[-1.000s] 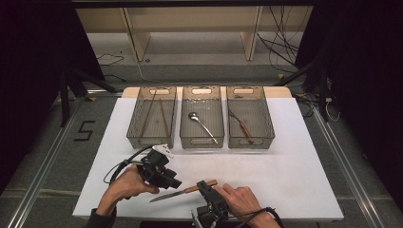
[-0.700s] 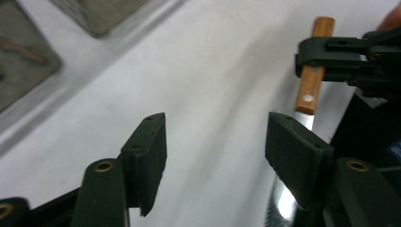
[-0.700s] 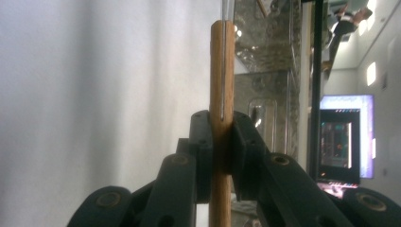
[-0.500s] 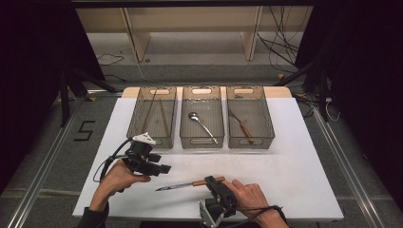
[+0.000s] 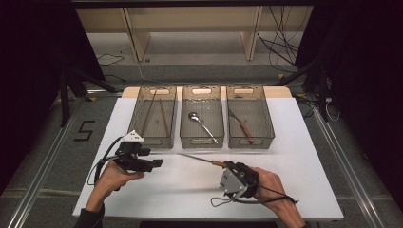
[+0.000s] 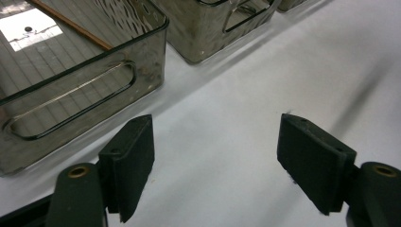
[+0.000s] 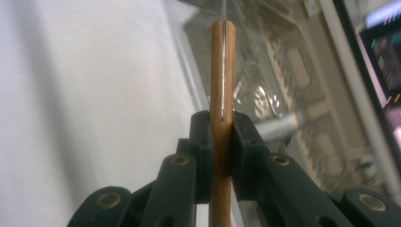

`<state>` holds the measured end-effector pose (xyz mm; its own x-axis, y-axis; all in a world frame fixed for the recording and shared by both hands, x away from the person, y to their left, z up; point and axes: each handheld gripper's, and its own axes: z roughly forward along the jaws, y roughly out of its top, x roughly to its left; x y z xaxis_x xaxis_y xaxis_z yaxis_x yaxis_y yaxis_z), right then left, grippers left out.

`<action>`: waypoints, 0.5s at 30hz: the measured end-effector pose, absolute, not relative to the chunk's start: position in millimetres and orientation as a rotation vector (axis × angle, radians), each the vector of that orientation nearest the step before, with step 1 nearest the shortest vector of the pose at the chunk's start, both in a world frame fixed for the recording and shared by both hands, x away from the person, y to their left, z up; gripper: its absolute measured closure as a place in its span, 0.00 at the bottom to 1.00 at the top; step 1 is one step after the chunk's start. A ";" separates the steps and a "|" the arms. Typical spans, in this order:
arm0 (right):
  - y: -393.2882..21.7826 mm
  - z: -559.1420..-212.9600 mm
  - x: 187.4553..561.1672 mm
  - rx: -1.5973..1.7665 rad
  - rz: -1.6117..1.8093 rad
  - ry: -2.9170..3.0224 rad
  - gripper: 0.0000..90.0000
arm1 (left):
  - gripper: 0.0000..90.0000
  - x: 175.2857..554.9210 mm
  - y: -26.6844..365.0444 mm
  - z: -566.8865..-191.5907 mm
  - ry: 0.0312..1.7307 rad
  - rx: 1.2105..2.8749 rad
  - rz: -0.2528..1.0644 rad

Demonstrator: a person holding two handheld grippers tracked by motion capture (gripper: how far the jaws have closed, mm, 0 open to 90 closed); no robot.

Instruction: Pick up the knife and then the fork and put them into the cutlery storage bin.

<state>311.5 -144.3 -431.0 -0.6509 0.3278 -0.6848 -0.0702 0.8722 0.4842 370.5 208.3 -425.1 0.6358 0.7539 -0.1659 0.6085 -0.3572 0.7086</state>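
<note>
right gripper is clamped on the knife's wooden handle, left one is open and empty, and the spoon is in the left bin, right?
Nearly. The spoon lies in the middle bin, not the left one, as the high view shows. The rest holds: the right gripper is clamped on the knife's wooden handle, and the left gripper is open with nothing between its fingers.

One sign can be read — a dark figure "5" (image 5: 85,130) marked on the grey floor (image 5: 57,156), just left of the table (image 5: 285,190), beside its left edge. Nothing else legible — the trays, tools and table carry no lettering.
</note>
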 end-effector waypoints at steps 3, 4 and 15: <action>-153.7 -424.5 320.8 0.295 0.666 2.226 0.90 | 0.29 367.8 208.2 -425.9 1.060 2.064 0.256; -162.7 -417.5 330.6 0.399 0.710 2.242 0.90 | 0.28 367.2 208.1 -426.5 1.053 2.064 0.256; -200.1 -388.6 384.5 0.925 0.985 2.311 0.90 | 0.24 355.2 195.4 -438.5 1.007 2.045 0.280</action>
